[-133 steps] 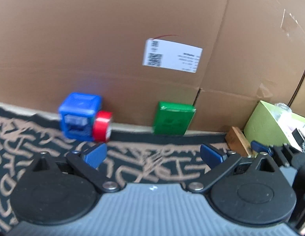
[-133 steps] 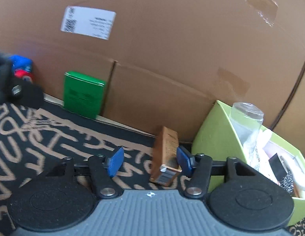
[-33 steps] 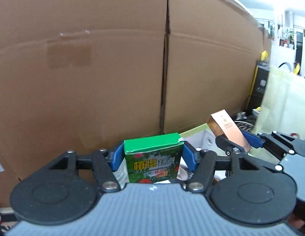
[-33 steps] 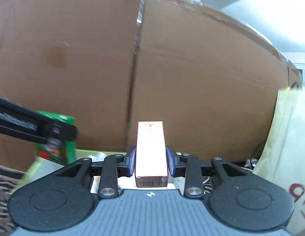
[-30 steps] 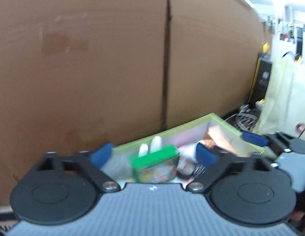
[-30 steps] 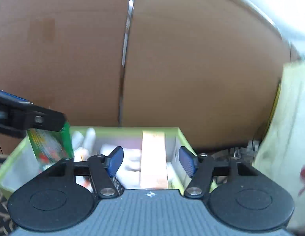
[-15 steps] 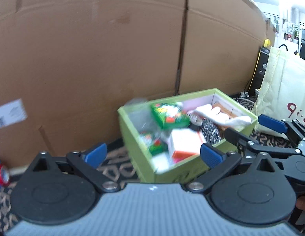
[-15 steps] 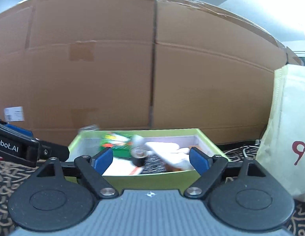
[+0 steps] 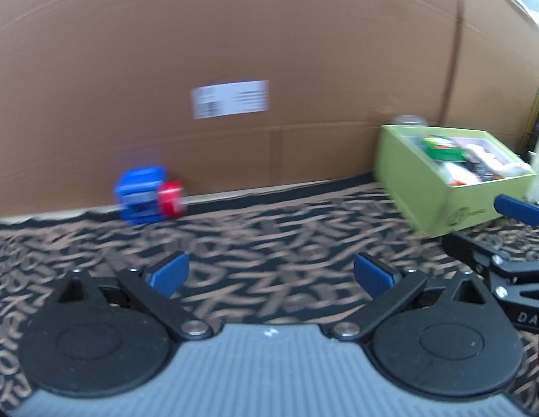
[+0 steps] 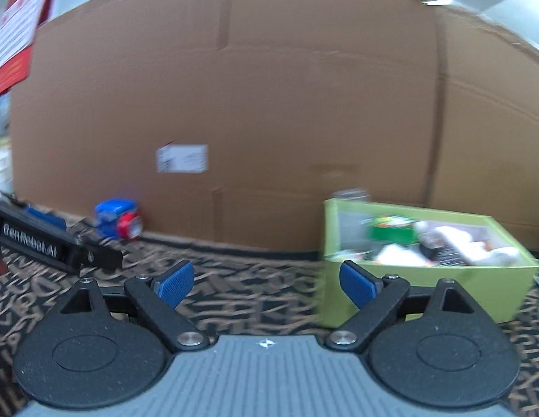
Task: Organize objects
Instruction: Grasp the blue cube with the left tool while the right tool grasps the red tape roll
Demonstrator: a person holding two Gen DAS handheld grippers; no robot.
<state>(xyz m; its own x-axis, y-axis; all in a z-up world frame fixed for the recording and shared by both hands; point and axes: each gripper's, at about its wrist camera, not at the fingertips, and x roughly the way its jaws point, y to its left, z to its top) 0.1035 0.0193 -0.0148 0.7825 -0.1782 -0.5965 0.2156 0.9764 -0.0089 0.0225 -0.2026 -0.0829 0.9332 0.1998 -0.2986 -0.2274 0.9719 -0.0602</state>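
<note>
A light green box [image 9: 440, 187] full of items stands on the patterned cloth at the right; it also shows in the right wrist view [image 10: 426, 278]. The green packet [image 9: 441, 151] lies inside it, also seen in the right wrist view [image 10: 391, 231]. A blue and red toy [image 9: 147, 194] stands at the foot of the cardboard wall; it also shows in the right wrist view [image 10: 118, 222]. My left gripper [image 9: 271, 274] is open and empty, well back from both. My right gripper [image 10: 266, 279] is open and empty, just left of the box.
A tall cardboard wall [image 9: 234, 52] with a white label [image 9: 230, 103] closes off the back. The black and tan patterned cloth [image 9: 269, 229] covers the surface. The left gripper's arm [image 10: 43, 246] crosses the right wrist view at the left.
Both grippers let go of the green packet and the copper box into the green box, then pulled back and turned left. The blue and red toy has come into view.
</note>
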